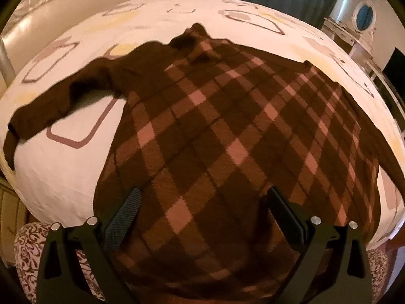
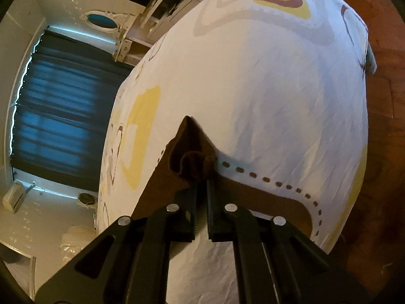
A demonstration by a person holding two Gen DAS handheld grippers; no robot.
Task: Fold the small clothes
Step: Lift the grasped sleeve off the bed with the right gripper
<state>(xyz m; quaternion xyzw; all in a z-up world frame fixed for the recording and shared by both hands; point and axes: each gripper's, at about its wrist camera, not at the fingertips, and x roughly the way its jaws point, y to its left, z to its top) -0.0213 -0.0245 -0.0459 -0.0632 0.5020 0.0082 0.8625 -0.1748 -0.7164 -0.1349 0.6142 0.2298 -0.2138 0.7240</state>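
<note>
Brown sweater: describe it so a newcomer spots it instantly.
Start at the bed with its white sheet printed with rounded squares. Spread flat across it lies the brown sweater. It is the only garment there, dark brown with a pink diamond check and one plain sleeve stretched left.

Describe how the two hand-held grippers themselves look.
Both are matte black. The left hand-held gripper has angular linkage arms with round silver pivot pins; one finger wears a ridged grey pad. The right hand-held gripper matches, with toothed inner finger edges. No cables or sleeves show.
</note>
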